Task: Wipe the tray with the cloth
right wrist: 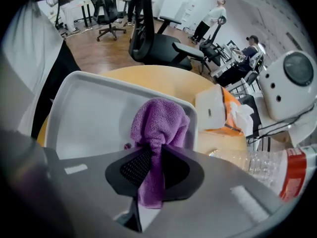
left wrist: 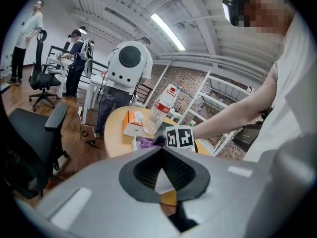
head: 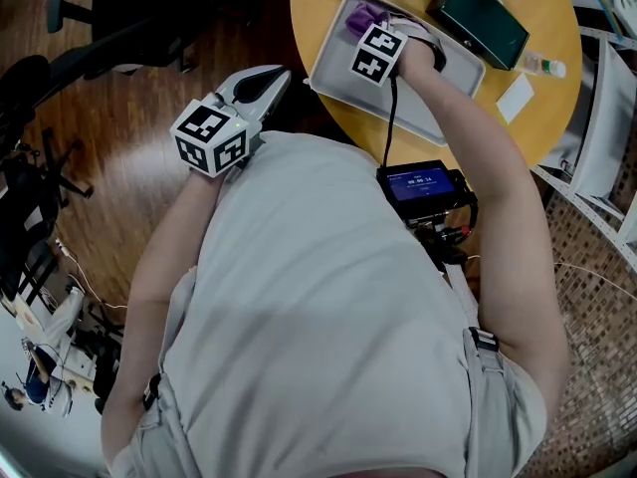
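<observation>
Because the cloth (right wrist: 158, 123) looks soft, light and limp, the right gripper (right wrist: 153, 150) is clamping a bunched fold between its jaws, the wad bulging beyond their tips over the tray (right wrist: 89, 113), while the left gripper (left wrist: 161, 150) is hanging closed, empty.

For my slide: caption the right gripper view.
Right gripper clamps a purple microfibre cloth over a white rectangular plastic tray.

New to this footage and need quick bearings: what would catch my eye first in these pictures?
The purple microfibre cloth stands out, pinched in the right tool and bunched at a far corner of the white rectangular plastic tray on the round wooden table. The left tool hangs back beside the table over the brown wooden floor, jaws together and empty.
</observation>
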